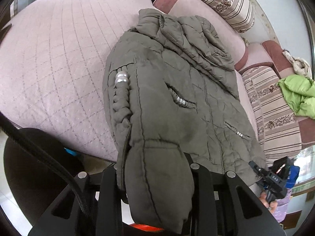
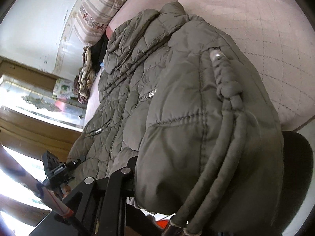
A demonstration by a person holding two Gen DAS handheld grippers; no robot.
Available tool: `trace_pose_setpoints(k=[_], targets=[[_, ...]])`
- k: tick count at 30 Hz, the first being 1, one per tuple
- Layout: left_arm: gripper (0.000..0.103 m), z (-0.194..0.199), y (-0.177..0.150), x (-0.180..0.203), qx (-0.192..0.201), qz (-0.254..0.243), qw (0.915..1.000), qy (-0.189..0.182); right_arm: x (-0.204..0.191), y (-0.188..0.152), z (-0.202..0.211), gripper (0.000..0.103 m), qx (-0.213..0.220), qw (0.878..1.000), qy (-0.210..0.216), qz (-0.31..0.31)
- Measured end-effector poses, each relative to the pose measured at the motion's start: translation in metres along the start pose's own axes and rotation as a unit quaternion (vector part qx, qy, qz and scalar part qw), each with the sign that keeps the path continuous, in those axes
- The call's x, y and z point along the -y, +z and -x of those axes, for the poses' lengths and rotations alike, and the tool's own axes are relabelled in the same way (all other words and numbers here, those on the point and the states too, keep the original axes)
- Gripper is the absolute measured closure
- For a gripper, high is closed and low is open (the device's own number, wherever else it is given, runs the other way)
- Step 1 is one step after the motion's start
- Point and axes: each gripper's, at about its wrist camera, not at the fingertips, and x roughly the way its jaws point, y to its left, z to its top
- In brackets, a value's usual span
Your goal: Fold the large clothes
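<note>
An olive-green quilted jacket [image 1: 177,90] with pearl trim lies on the pink quilted bed cover [image 1: 55,63]. It also fills the right wrist view [image 2: 177,98]. My left gripper [image 1: 155,179] is shut on the jacket's near end, a padded sleeve or hem part that drapes over its fingers. My right gripper [image 2: 157,177] is shut on another part of the jacket's near edge, with cords hanging down beside it. Each gripper shows small in the other's view, the right one [image 1: 273,179] at the jacket's right edge and the left one [image 2: 59,171] at its left edge.
Striped cushions [image 1: 228,2] and a pink sofa back line the far side. A bright green garment [image 1: 297,96] lies at the right. A dark round stool [image 1: 33,169] stands by the bed's near edge. A wooden window frame [image 2: 35,122] and a patterned cloth [image 2: 84,76] show at the left.
</note>
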Motion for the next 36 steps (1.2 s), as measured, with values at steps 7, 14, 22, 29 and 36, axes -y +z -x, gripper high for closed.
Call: trace_pose_setpoints(k=[7,14,22,29,36], targets=[[0.075,0.015,0.023,0.025,0.046,-0.030,0.9984,0.016,-0.023,0.019,0.005,0.081,0.016,1.000,0.004,0.026],[0.075,0.024,0.048,0.048,0.092,-0.049,0.9941,0.030,-0.050,0.047,-0.001,0.081,0.036,0.998,0.006,0.042],[0.075,0.033,0.079,0.080,0.151,-0.088,0.9823,0.066,-0.091,0.080,0.004,0.081,0.072,0.994,-0.002,0.081],[0.075,0.029,0.119,0.098,0.188,-0.102,0.9724,0.092,-0.111,0.117,0.004,0.081,0.104,0.991,0.005,0.087],[0.075,0.012,0.160,0.109,0.207,-0.109,0.9642,0.126,-0.120,0.154,-0.009,0.081,0.157,0.984,-0.012,0.088]])
